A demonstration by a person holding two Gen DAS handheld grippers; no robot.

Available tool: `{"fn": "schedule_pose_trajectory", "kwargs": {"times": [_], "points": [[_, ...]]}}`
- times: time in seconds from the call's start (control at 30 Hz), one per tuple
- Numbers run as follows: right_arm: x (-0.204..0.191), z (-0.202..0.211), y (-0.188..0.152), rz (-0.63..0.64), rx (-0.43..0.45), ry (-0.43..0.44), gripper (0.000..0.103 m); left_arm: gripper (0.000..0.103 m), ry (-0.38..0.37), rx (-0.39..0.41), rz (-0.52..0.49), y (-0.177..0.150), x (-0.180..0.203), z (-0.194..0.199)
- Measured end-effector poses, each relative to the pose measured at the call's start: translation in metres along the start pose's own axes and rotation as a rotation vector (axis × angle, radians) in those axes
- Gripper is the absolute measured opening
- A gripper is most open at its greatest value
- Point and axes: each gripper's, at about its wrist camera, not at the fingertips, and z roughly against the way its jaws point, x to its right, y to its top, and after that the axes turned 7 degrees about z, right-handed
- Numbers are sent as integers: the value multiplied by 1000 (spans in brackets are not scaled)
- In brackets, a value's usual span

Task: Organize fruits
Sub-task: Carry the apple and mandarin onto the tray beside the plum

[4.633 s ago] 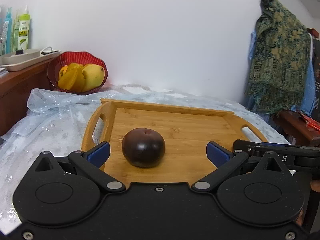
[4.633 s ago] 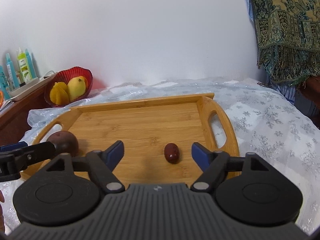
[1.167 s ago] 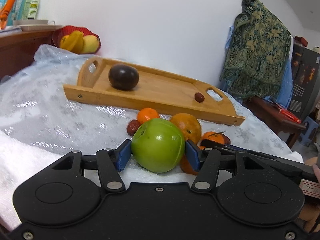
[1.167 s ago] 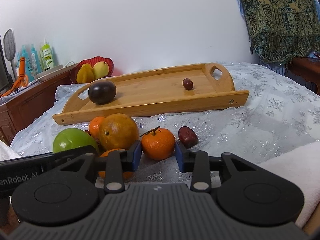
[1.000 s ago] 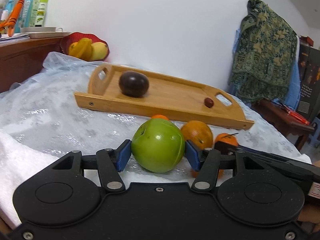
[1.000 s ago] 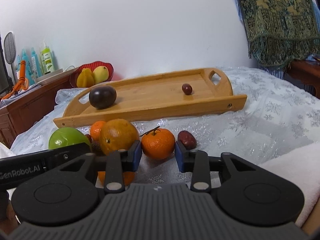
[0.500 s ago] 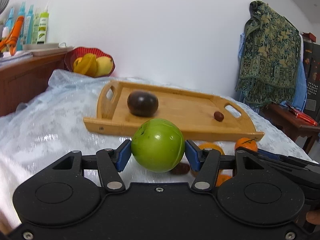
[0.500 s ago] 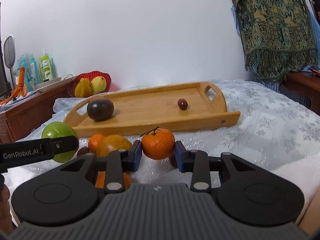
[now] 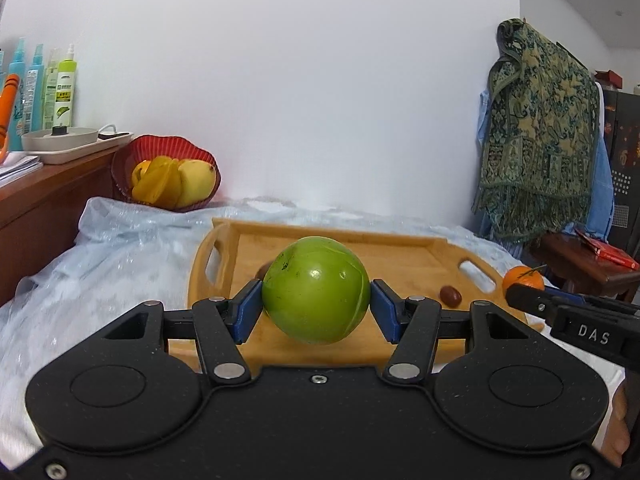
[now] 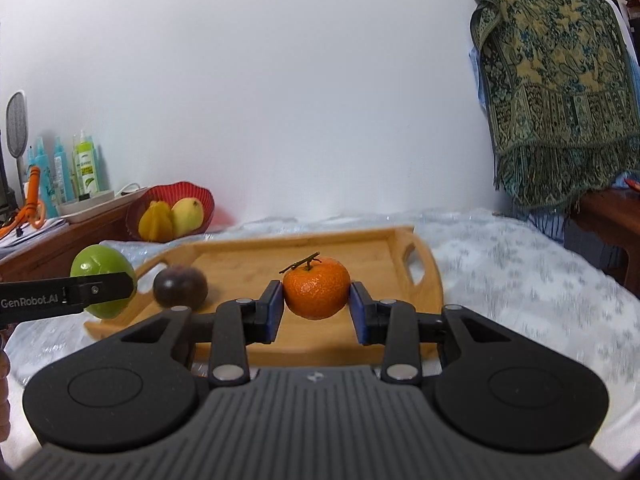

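My left gripper (image 9: pixel 316 308) is shut on a green apple (image 9: pixel 316 289), held in the air in front of the wooden tray (image 9: pixel 400 248). A stemmed mandarin (image 10: pixel 316 286) sits clamped in my right gripper (image 10: pixel 316 306), lifted over the tray's near edge (image 10: pixel 312 346). On the tray lie a dark round fruit (image 10: pixel 181 286) at the left and a small red date (image 9: pixel 450 296) at the right. In the left wrist view the apple hides most of the dark fruit. The left wrist view catches the mandarin (image 9: pixel 523 278) at far right, and the right wrist view shows the apple (image 10: pixel 103 276) at left.
A red basket (image 9: pixel 168 152) with yellow fruits stands at the back left by the wall. A wooden sideboard (image 9: pixel 36 196) with bottles and a dish runs along the left. A patterned cloth (image 9: pixel 540 128) hangs at the right above a low dark table (image 9: pixel 580 256). Shiny plastic sheeting (image 10: pixel 520 264) covers the surface.
Both grippers rose and moved toward the tray, carrying the apple and the mandarin off the sheeting. The loose fruits that lay in front have dropped out of view below.
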Motion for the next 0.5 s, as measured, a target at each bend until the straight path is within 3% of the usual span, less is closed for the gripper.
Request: {"fn": "schedule_pose_trajectory", "kwargs": {"times": [0.5], "points": [[24, -57, 33, 58, -63, -21, 39, 56, -91, -32, -21, 18, 28, -53]]}}
